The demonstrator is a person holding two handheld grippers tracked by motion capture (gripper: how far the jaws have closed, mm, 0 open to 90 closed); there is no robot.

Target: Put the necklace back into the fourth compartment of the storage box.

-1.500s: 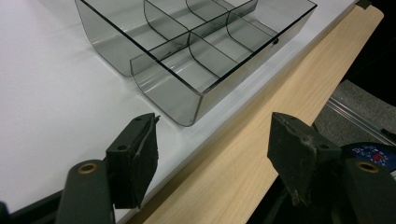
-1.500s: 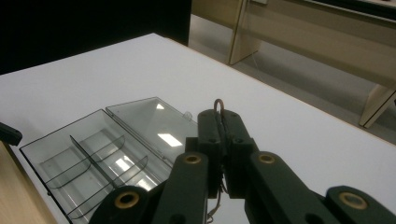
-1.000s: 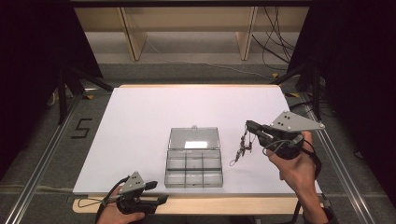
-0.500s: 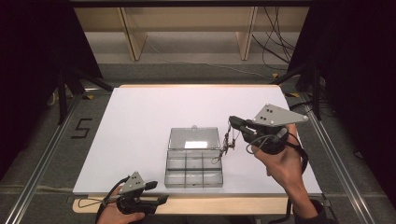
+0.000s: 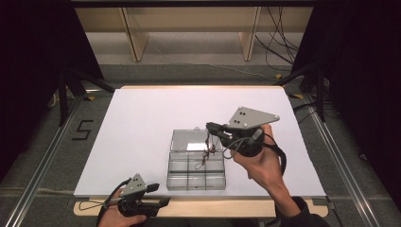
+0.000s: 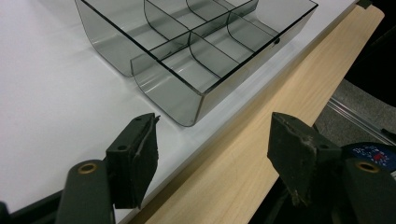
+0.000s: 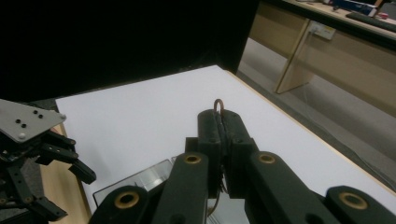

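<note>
Now: carrying a necklace [image 5: 206, 152] to the box [image 5: 196, 166].
Right gripper [image 5: 211, 127] pinches it; left gripper [image 6: 210, 140] fingers wide; next, lower into a compartment.

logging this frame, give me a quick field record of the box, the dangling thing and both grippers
box: clear compartment box, lid open, on the white table
held item: thin chain-like piece, too small to identify, dangling over the box
right gripper: shut on the piece, above the box
left gripper: open, holding nothing, at the near wooden table edge
compartments: those seen from the left gripper view look empty
</note>
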